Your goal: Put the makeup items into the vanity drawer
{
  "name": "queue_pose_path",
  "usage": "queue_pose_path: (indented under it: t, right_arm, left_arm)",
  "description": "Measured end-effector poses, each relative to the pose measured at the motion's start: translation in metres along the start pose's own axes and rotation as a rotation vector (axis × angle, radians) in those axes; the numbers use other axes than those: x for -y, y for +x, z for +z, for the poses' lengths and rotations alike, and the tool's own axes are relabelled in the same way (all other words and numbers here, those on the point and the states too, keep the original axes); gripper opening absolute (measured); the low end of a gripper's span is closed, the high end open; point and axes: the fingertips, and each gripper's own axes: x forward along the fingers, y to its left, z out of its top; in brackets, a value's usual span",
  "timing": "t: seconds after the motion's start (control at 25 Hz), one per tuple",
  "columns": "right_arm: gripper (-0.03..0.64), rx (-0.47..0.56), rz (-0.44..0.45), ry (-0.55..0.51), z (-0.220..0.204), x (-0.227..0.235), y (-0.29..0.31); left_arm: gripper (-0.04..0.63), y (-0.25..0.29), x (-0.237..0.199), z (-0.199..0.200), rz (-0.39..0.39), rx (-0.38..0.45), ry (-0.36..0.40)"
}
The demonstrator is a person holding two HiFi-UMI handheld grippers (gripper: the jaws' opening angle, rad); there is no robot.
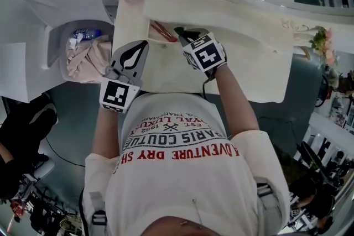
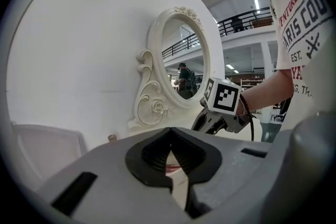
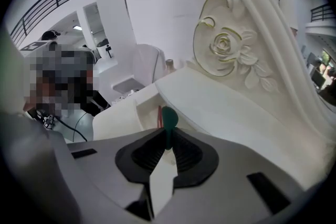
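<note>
**Green-tipped stick in the right jaws, drawer open below**

My right gripper (image 3: 167,145) is closed on a slim green-tipped makeup item (image 3: 169,119). The pads pinch its thin stem, and the rounded teal head stands clear above the jaw tips. I can't tell exactly what kind of applicator it is. From the head view, this gripper (image 1: 185,36) hangs over the open vanity drawer (image 1: 159,43), nose pitched steeply down. Some red items (image 1: 162,31) already lie along the back of the drawer.

My left gripper (image 2: 169,153) has its jaws drawn together with nothing between them. It sits beside the drawer's left end (image 1: 141,47) and points across towards the mirror frame (image 2: 152,86).

I judge the green item to be very light and fairly stiff, probably smooth plastic. The risk isn't weight but pivoting. A narrow stem between flat pads can swing around the pinch point, or squirt out if I squeeze harder. The hold on the stem just below the head looks sensible to me (a grip on the rounded head would be far easier to lose). The item is small enough to bounce or roll if it falls from a height. I'd therefore bring the tip down into the drawer, close to the floor and short of the red items, before easing the jaws apart.
</note>
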Motion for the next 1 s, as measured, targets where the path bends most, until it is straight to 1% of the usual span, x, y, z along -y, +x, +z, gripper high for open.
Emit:
queue_pose_path:
  t: [0.16,0.28,0.36,0.44,0.6,0.72,0.8,0.92,1.0]
  right_arm:
    - [0.044,-0.031,0.016,-0.024,0.012,-0.015,0.022]
    - [0.057,-0.042,0.035,-0.017,0.015,-0.023,0.035]
    - [0.091,-0.036,0.048,0.005,0.016,-0.025,0.042]
    - [0.141,-0.033,0.056,0.025,0.017,-0.027,0.046]
    - [0.147,-0.036,0.052,0.039,0.018,-0.027,0.049]
    - [0.156,-0.03,0.026,0.041,0.018,-0.024,0.044]
    - [0.142,-0.005,0.015,0.04,0.02,-0.023,0.036]
    - [0.07,0.063,0.0,0.023,0.028,-0.023,0.019]
    - [0.021,0.109,-0.032,0.016,0.031,-0.018,0.005]
  left_arm:
    - [0.008,-0.014,-0.017,-0.008,0.023,-0.017,-0.002]
    - [0.008,-0.022,-0.03,-0.012,0.047,-0.018,-0.017]
    - [0.008,-0.024,-0.035,-0.015,0.053,-0.019,-0.022]
    - [0.008,-0.026,-0.039,-0.019,0.057,-0.022,-0.03]
    - [0.008,-0.027,-0.044,-0.022,0.058,-0.024,-0.039]
    - [0.008,-0.026,-0.044,-0.019,0.049,-0.016,-0.035]
    - [0.008,-0.024,-0.043,-0.015,0.041,-0.006,-0.029]
    - [0.008,-0.018,-0.04,-0.008,0.027,0.008,-0.017]
    - [0.006,-0.012,-0.037,-0.002,0.019,0.011,-0.008]
